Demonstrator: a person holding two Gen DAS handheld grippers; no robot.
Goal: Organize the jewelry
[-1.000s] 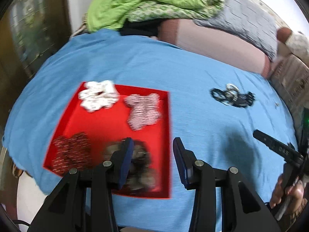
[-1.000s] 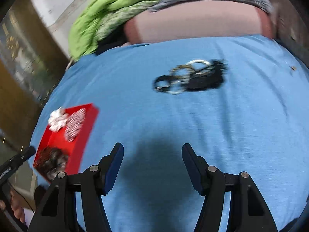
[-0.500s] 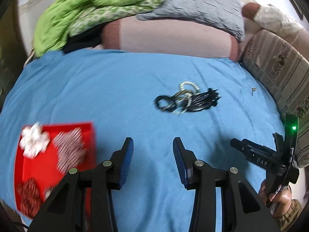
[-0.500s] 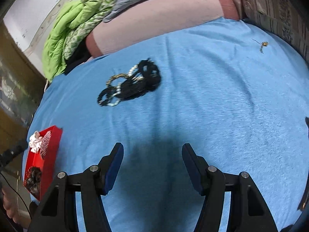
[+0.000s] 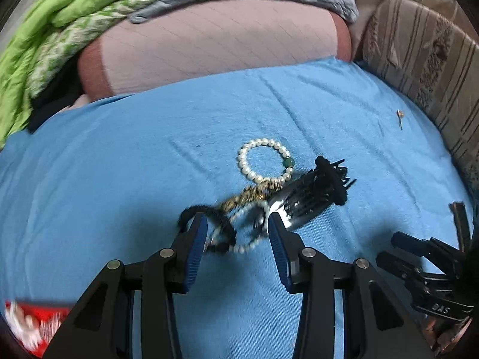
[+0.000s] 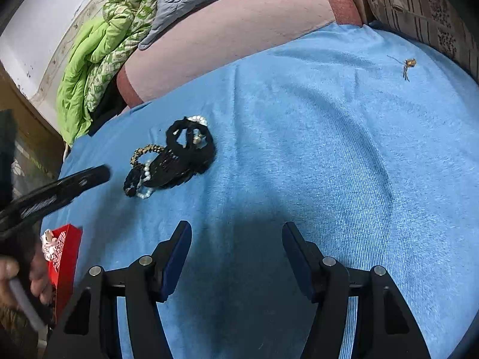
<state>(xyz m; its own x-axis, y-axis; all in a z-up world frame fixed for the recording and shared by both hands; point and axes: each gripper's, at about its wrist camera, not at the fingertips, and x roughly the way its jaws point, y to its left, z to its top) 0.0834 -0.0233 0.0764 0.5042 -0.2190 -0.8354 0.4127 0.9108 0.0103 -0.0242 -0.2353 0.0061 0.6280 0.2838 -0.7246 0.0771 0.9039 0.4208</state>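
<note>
The wide blue terry bedsheet [image 5: 119, 164] fills both views. The flat red tray [image 6: 67, 257] sits far off to the left of the right claw [image 6: 236, 248] and at the lower-left edge behind the left claw [image 5: 236, 236]. It already holds white and patterned fabric scrunchies [image 6: 49, 240], so that share of the sorting looks done.

Just ahead of the left claw's tips lies the tangled pile still to be sorted: a black toothed hair clip [image 5: 311, 197], a black elastic hair tie [image 5: 206, 221], a leopard-print band [image 5: 248, 194] and a white pearl bead bracelet [image 5: 263, 161] farthest out. A tiny gold earring [image 6: 408, 64] lies well apart, far ahead and to the right of the right claw.

Both claws stand spread wide with nothing between their pads. The left one brackets the near end of the pile, the hair tie beside its left pad.

A second ago the left claw hung over the tray; it has since swung right and closed in on the pile. The right claw has drifted rightward, leaving the pile off to its left.
</note>
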